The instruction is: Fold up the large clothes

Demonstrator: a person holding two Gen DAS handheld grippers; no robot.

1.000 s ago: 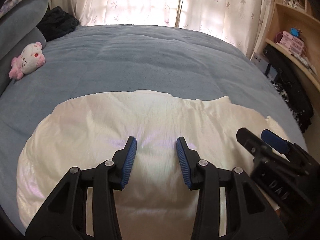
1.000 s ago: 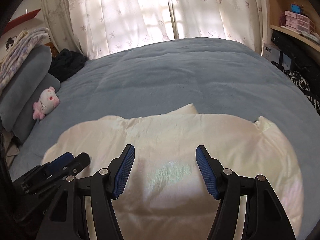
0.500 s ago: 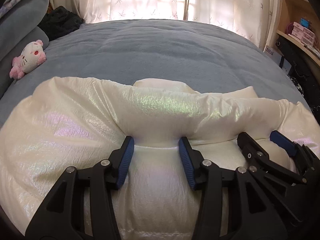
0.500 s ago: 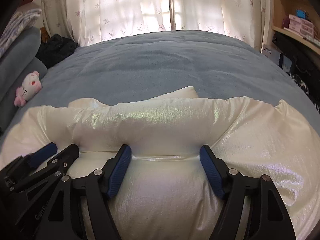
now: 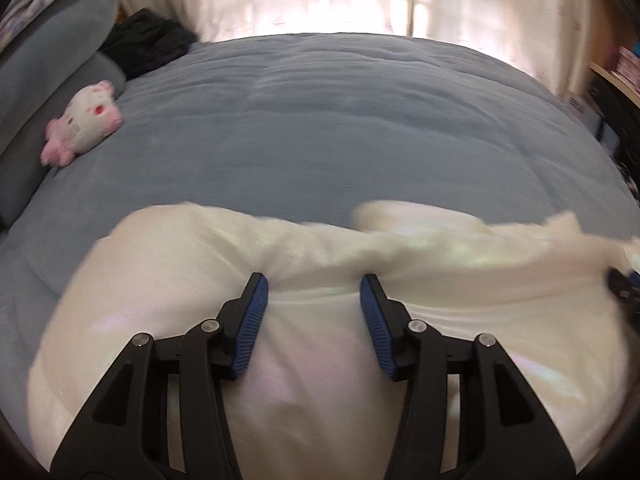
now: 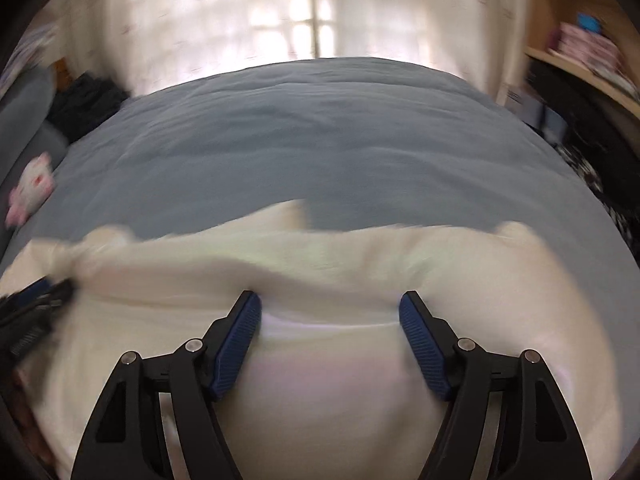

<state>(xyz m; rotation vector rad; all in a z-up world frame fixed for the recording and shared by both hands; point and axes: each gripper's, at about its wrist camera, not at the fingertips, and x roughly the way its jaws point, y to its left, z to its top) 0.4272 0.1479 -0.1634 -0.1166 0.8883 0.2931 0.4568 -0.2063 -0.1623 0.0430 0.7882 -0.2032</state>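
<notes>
A bed (image 5: 340, 128) covered by a blue-grey quilt carried everything. Directly on it, at the near edge, lay a large cream-white garment (image 5: 312, 380) with a faint pearly sheen, spread wide and bunched into a raised ridge along its far side; both views were blurred there. Well beyond the garment's left end, a small pink-and-white plush toy (image 5: 82, 122) rested on the quilt, just beside grey pillows (image 5: 44, 72). Farther back than the toy, near the curtains, a dark heap of clothing (image 5: 148, 42) sat at the bed's far left corner.
</notes>
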